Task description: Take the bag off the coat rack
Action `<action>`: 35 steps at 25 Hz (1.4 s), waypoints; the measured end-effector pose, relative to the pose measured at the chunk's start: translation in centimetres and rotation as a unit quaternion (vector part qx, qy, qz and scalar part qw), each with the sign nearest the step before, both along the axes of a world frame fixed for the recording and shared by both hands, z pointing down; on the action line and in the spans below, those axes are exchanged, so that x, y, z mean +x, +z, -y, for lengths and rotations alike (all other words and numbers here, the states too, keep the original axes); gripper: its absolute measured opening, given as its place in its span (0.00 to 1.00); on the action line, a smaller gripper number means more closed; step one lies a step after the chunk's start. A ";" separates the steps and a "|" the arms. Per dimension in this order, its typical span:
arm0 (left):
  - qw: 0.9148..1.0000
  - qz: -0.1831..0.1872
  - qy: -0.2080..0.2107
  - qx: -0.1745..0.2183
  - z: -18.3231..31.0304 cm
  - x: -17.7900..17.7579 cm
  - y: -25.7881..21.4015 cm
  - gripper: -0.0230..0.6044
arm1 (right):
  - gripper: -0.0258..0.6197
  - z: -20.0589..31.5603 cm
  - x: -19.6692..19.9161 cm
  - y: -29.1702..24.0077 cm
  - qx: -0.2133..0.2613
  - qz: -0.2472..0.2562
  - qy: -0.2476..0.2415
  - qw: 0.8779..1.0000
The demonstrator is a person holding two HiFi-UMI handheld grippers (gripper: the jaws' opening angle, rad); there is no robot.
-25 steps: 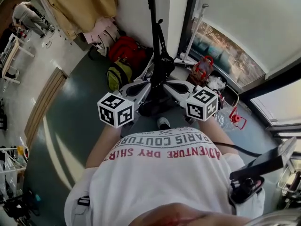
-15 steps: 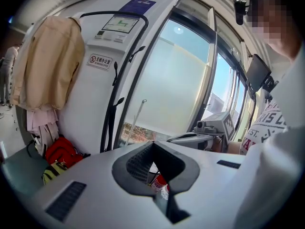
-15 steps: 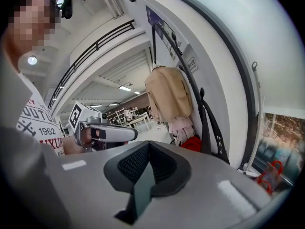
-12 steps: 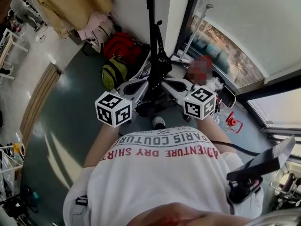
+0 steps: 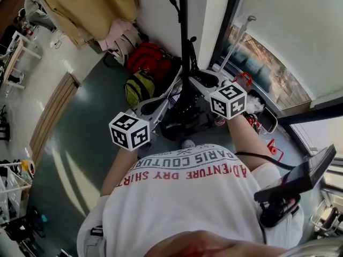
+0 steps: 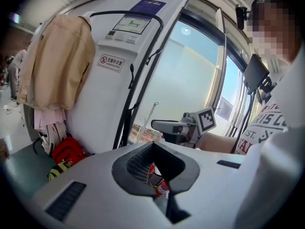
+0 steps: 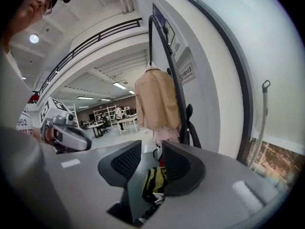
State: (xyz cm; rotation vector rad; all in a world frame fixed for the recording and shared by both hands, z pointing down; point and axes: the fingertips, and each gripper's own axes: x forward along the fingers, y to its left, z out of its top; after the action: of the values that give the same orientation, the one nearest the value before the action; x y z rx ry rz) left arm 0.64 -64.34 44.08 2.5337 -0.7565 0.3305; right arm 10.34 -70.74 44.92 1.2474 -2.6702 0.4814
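A black coat rack pole (image 5: 185, 31) stands against the white wall. A black bag (image 5: 185, 116) hangs low on it by black straps (image 5: 188, 63). My right gripper (image 5: 192, 75) is up beside the straps, and its jaws are opening with nothing between them. In the right gripper view (image 7: 151, 163) the pole (image 7: 167, 66) and a strap (image 7: 190, 123) lie just right of the jaws. My left gripper (image 5: 172, 90) is lower, left of the bag; in its own view (image 6: 153, 168) a narrow empty gap shows. The bag is hidden in both gripper views.
A red backpack (image 5: 150, 60) and a yellow-green bag (image 5: 138, 87) lie on the floor left of the rack. A beige coat (image 5: 91, 7) hangs further left. Red items and a bin (image 5: 252, 98) sit by the window on the right.
My right gripper has risen and moved forward, from beside the bag to the straps higher on the pole. The left gripper stays near the bag's left side.
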 end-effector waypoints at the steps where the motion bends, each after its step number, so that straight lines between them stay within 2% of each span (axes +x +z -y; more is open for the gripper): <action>1: 1.000 0.000 -0.006 0.002 0.6 -0.4 -0.1 0.04 | 0.22 1.6 0.0 0.2 0.003 -0.006 0.006 1.000; 4: 1.000 -0.001 -0.030 -0.004 2.6 -2.2 0.0 0.04 | 0.35 6.1 -0.4 1.8 0.002 -0.045 0.029 0.999; 7: 0.999 -0.001 -0.048 -0.010 4.6 -3.4 0.2 0.04 | 0.38 9.8 -0.3 3.8 -0.003 -0.081 0.059 0.995; 13: 0.998 0.004 -0.063 -0.017 6.9 -4.4 0.5 0.04 | 0.38 13.5 -1.2 5.8 -0.028 -0.068 0.061 0.995; 16: 0.998 0.003 -0.065 -0.020 7.5 -4.4 0.9 0.04 | 0.38 14.6 -0.7 6.1 -0.030 -0.059 0.080 0.995; 20: 0.998 0.007 -0.061 -0.030 7.8 -4.3 1.8 0.04 | 0.32 15.1 0.1 6.5 -0.025 -0.078 0.119 0.989; 22: 0.998 0.007 -0.061 -0.032 7.8 -4.4 2.1 0.04 | 0.21 15.4 0.6 6.7 -0.024 -0.092 0.143 0.985; 27: 0.997 0.010 -0.061 -0.035 7.6 -4.5 2.5 0.04 | 0.12 15.5 1.1 6.7 -0.027 -0.101 0.176 0.979; 31: 0.997 0.010 -0.063 -0.038 7.2 -4.6 2.6 0.04 | 0.08 15.3 1.5 6.6 -0.028 -0.097 0.185 0.978; 35: 0.997 0.008 -0.067 -0.041 6.9 -5.0 2.9 0.04 | 0.07 14.8 0.9 6.6 -0.036 -0.080 0.165 0.982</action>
State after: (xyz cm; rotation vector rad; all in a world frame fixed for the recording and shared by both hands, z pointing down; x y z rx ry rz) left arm -4.39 -71.21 46.95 2.3926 -0.8951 0.3314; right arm 11.26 -85.50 51.48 1.6391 -2.3025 0.4905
